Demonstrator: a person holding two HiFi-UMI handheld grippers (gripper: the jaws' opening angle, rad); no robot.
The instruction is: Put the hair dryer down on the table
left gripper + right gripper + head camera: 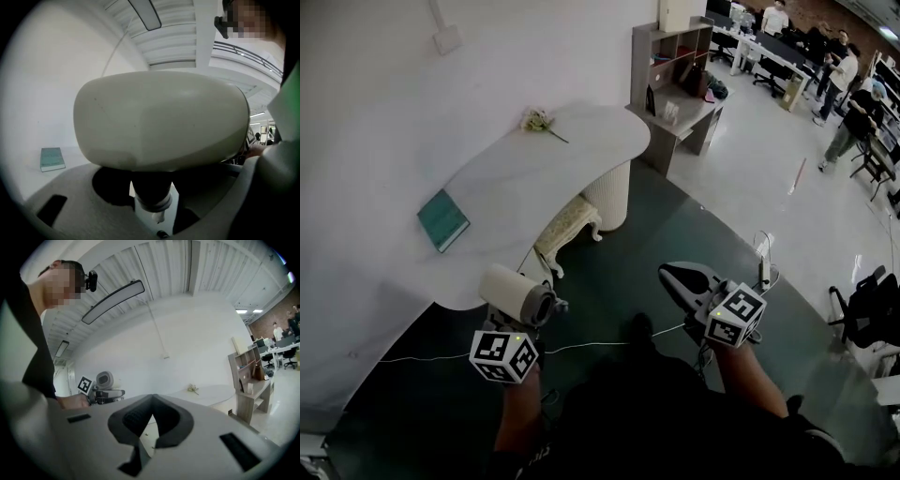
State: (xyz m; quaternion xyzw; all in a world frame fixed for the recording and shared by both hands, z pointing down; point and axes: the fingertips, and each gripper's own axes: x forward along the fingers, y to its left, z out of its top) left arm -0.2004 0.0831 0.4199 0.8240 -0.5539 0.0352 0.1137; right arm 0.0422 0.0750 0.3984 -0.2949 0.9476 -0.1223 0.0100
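Note:
The hair dryer (pixel 516 293) has a cream, rounded body and hangs in the air above the dark floor, just off the near edge of the white curved table (pixel 534 178). My left gripper (pixel 534 317) is shut on its handle. In the left gripper view the dryer's body (pixel 159 119) fills the middle, and its dark handle (pixel 151 187) runs down between the jaws. My right gripper (pixel 680 279) floats to the right over the floor, shut with nothing held. The right gripper view shows its tips (pixel 151 401) meeting and the dryer (pixel 104 379) at the far left.
A teal book (pixel 442 219) lies on the table's left part and a small flower sprig (pixel 539 120) at its far end. An ornate stool (pixel 567 225) stands under the table. A shelf desk (pixel 675 66), an office chair (pixel 872 309) and several people are at the right.

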